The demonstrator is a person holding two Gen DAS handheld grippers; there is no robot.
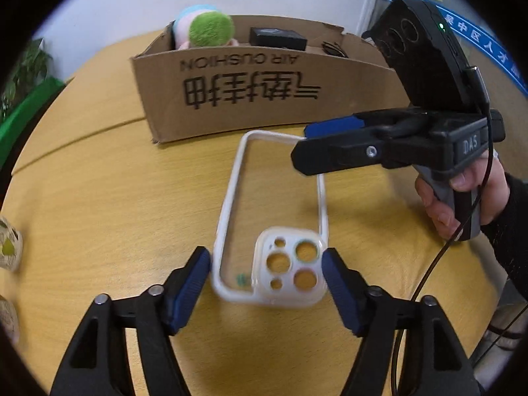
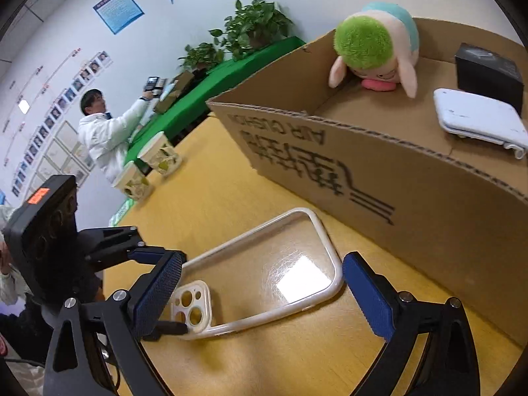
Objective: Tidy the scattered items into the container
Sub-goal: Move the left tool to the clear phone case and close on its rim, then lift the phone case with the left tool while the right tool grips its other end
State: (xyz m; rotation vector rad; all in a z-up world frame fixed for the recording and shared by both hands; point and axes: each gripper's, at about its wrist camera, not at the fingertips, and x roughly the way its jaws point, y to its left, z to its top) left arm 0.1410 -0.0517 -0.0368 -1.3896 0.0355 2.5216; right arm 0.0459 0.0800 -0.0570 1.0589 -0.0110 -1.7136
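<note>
A clear phone case with a white rim (image 1: 274, 217) lies flat on the yellow table, in front of the cardboard box (image 1: 250, 95). My left gripper (image 1: 266, 283) is open, its blue pads on either side of the case's camera end. My right gripper (image 2: 260, 297) is open around the case's (image 2: 280, 270) other end; it also shows in the left wrist view (image 1: 302, 147). The box (image 2: 379, 178) holds a green-haired plush toy (image 2: 373, 52), a black box (image 2: 488, 72) and a white device (image 2: 478, 118).
Two patterned paper cups (image 2: 148, 168) stand on the table's far side, one showing at the left edge of the left wrist view (image 1: 8, 247). A green-covered table with plants (image 2: 244, 33) and a person in white (image 2: 105, 128) are beyond.
</note>
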